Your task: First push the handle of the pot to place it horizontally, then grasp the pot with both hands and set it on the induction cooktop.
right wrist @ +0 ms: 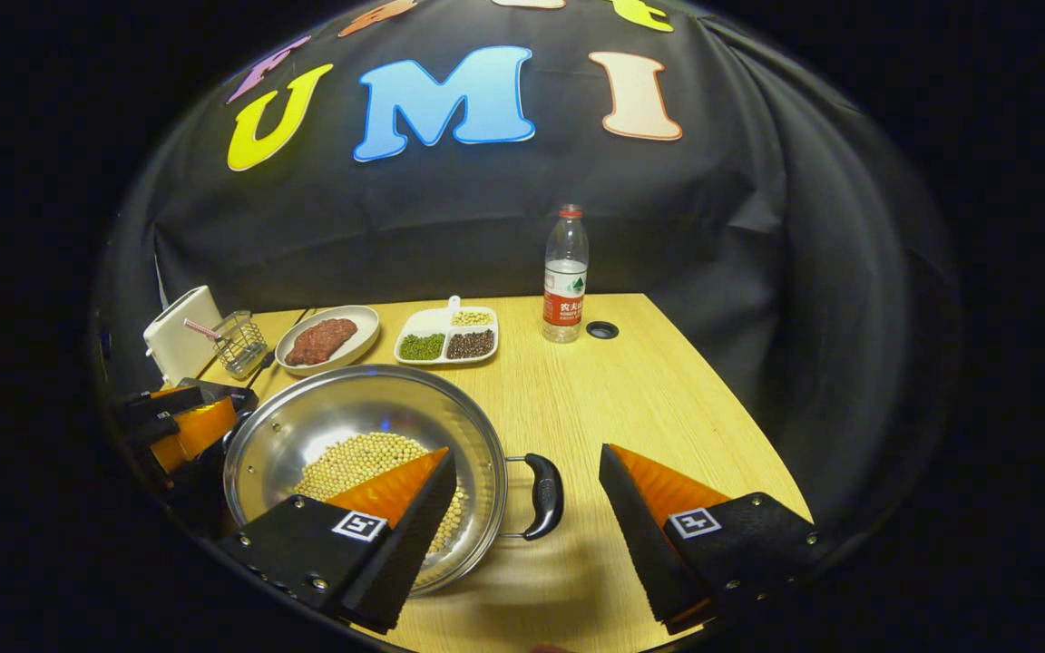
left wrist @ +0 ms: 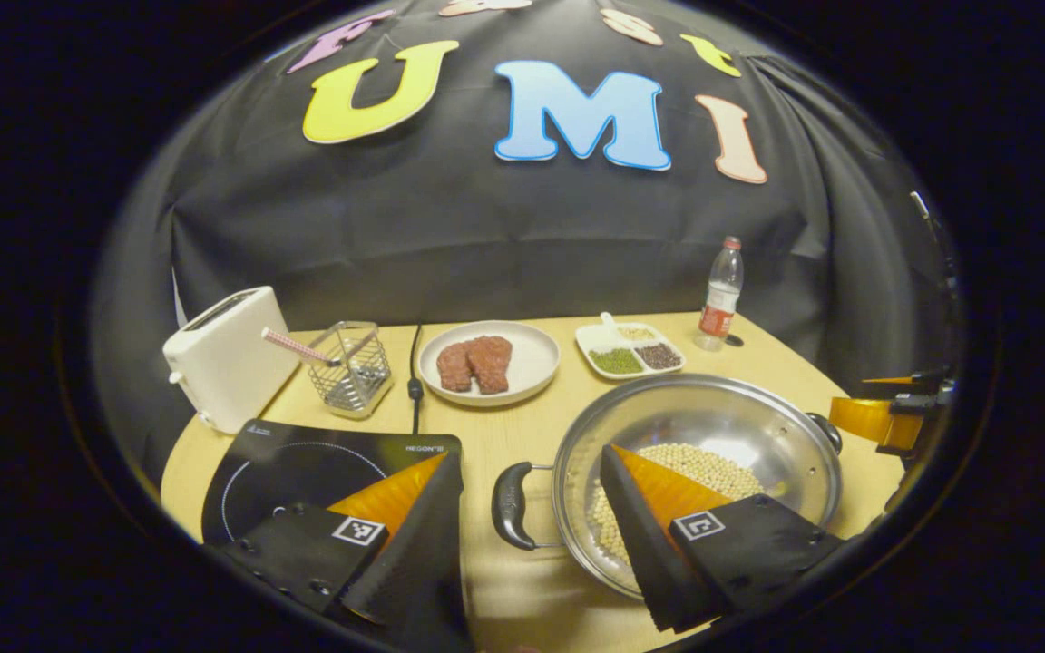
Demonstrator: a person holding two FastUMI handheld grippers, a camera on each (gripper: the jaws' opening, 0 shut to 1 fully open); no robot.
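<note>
Both grippers (left wrist: 532,508) (right wrist: 527,503) are held spread, a pot (left wrist: 722,426) handle (left wrist: 511,504) framed at each's 12 o'clock.

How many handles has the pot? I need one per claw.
2: the left handle lies between the left claw's fingers, the right handle between the right claw's fingers.

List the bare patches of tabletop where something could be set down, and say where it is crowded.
Free: the right side, between pot and table edge, in front of the bottle. Crowded: the back left, with toaster, wire basket, meat plate, bean dish, cooktop.
</note>
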